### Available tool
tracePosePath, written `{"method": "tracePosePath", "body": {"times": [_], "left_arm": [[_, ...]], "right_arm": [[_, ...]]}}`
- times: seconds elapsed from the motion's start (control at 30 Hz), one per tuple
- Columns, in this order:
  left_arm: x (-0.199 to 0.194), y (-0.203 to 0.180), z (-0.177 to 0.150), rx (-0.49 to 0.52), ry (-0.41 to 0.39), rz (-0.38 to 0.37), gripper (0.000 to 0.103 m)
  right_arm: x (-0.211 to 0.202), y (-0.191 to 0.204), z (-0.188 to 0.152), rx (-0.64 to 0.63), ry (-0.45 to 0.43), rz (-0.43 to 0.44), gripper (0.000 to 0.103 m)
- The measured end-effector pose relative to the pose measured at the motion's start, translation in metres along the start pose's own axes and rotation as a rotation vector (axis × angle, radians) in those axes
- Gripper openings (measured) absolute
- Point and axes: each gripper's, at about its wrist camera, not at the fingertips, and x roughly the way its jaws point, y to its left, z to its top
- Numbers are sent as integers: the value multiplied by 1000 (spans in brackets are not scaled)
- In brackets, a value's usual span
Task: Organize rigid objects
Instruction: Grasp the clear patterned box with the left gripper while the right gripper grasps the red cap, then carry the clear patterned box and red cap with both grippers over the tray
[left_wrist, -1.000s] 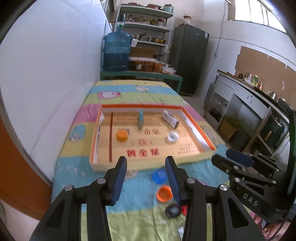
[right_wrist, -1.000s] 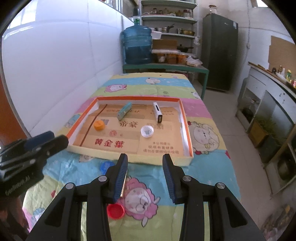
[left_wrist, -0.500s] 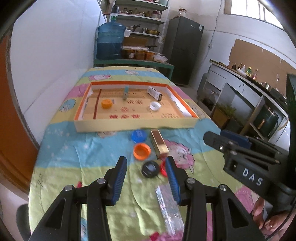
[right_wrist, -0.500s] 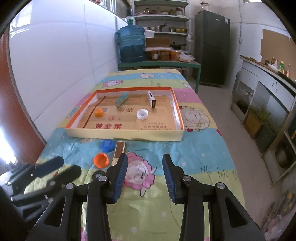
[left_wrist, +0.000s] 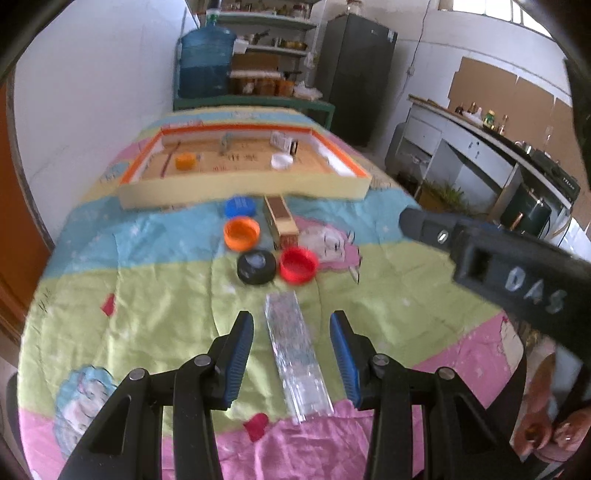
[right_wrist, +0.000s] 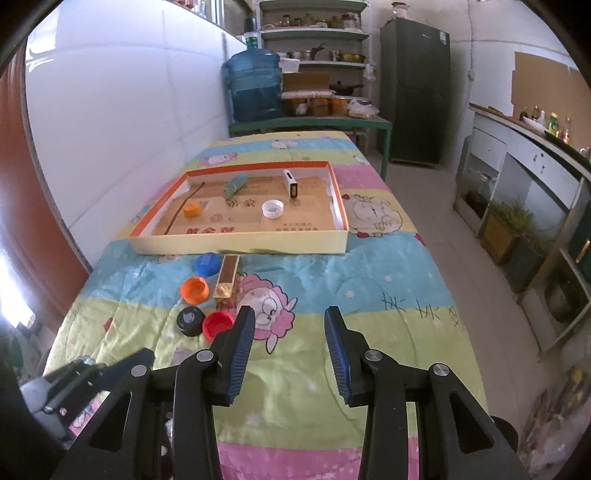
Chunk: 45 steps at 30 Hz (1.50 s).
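A shallow orange-rimmed cardboard tray (left_wrist: 243, 184) (right_wrist: 240, 245) lies on the colourful cloth. It holds an orange cap (right_wrist: 192, 209), a white cap (right_wrist: 272, 208), a teal piece (right_wrist: 235, 184) and a white box (right_wrist: 290, 182). In front of it lie a blue cap (left_wrist: 240, 206), an orange cap (left_wrist: 241, 232), a black cap (left_wrist: 256, 266), a red cap (left_wrist: 298, 264) and a gold box (left_wrist: 280, 220). A clear plastic box (left_wrist: 295, 350) lies between the fingers of my open left gripper (left_wrist: 291, 347). My right gripper (right_wrist: 290, 343) is open and empty over the cloth.
The white wall runs along the table's left side. A blue water jug (right_wrist: 255, 86), shelves and a dark fridge (right_wrist: 415, 88) stand beyond the far end. A counter (right_wrist: 535, 162) and floor lie to the right.
Both grippers have pulled back from the tray toward the near end of the table. The loose caps, gold box and clear box have come into the left wrist view.
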Motion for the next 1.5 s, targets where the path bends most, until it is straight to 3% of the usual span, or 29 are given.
{"method": "tracePosePath", "body": {"times": [0.13, 0.37, 0.63, 0.87, 0.97, 1.5], "left_arm": [[5, 1, -8, 4, 9, 3, 42], [-2, 10, -14, 22, -28, -30, 20], [-20, 46, -8, -47, -67, 45, 20], [-28, 65, 0, -83, -92, 67, 20], [-25, 66, 2, -86, -86, 60, 20], [-23, 66, 21, -69, -95, 38, 20]], "right_arm": [[3, -2, -5, 0, 15, 6, 40], [26, 8, -18, -41, 86, 90, 40], [57, 37, -25, -146, 144, 188, 40], [75, 59, -22, -228, 136, 143, 40], [80, 59, -16, -226, 139, 142, 28], [60, 53, -4, -204, 93, 146, 28]]}}
